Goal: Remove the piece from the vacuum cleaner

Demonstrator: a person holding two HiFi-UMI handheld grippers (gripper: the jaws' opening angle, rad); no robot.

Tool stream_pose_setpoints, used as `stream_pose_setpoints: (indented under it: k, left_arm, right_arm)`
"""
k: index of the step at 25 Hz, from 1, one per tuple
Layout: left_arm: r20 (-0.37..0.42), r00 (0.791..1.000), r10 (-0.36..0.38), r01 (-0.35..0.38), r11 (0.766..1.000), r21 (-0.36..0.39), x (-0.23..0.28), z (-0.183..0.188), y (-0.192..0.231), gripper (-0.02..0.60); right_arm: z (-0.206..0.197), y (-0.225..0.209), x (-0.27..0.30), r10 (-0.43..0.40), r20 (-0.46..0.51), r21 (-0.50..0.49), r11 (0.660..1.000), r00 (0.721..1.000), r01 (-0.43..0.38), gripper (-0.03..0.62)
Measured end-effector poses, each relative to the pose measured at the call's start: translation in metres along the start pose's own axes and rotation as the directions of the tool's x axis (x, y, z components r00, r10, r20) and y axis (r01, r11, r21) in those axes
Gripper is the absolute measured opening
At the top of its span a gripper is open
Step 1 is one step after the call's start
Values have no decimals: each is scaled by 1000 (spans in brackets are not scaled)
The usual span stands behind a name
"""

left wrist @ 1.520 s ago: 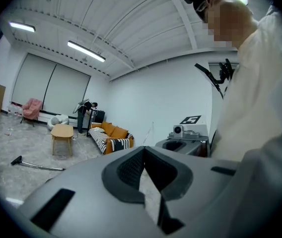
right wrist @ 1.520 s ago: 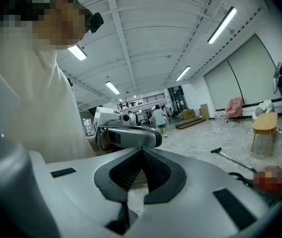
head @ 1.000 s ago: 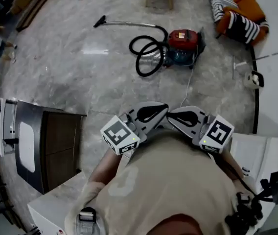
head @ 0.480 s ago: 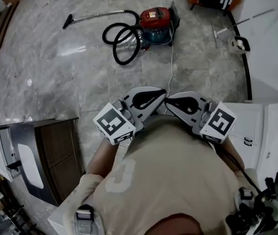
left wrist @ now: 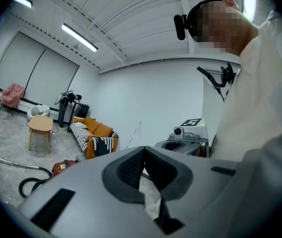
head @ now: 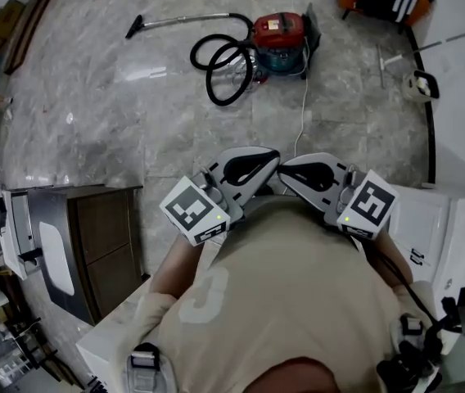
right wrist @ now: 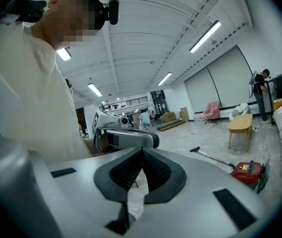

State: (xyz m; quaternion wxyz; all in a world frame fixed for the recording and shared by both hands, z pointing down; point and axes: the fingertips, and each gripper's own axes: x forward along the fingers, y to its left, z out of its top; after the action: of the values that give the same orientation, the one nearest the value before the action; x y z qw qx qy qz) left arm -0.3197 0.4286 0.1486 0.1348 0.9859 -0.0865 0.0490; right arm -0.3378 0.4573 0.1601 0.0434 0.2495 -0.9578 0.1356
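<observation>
Two grippers, left gripper (head: pixel 267 160) and right gripper (head: pixel 291 169), both pressed together on nothing, sit at the person's chest, well apart from the vacuum cleaner (head: pixel 280 35) on the floor. Its black hose (head: pixel 224 68) coils just beside the red canister, and the metal wand (head: pixel 187 21) runs on away from it. The likely piece is the wand: stiff, light, slick, so pinch it near the hose joint and steady the floppy hose.

- Grey marbled floor (head: pixel 93 113), glossy with glare.
- Orange sofa (left wrist: pixel 89 126) with a striped throw (left wrist: pixel 99 144), along the floor's far edge.
- Small wooden table (left wrist: pixel 40 125) near the sofa.
- Dark cabinet (head: pixel 93 244) at the floor's left edge.
- Pink armchair (left wrist: pixel 13 93), well apart.
</observation>
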Motion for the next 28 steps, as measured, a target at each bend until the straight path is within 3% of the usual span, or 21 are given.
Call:
stream_pose_setpoints:
  k: [5,12,18,28]
  left_arm:
    - [-45,999,3,-2,1000,13,18,-5,9,3]
    - [-91,996,-21,27,998,65,47,-3,15,3]
    - [-112,993,26,-13,993,115,65,1,26,3]
    - [-111,986,122,-109,987,117,115,16,33,3]
  right_arm:
    - [-5,-19,-8,-6,17,69,998,1000,5,3]
    - [-8,-43,-22,-46,42,94,995,998,41,3]
    - [-5,-64,-28,-24,32,78,997,999,22,3]
    - [4,-101,-66,53,48,63,996,997,-56,3]
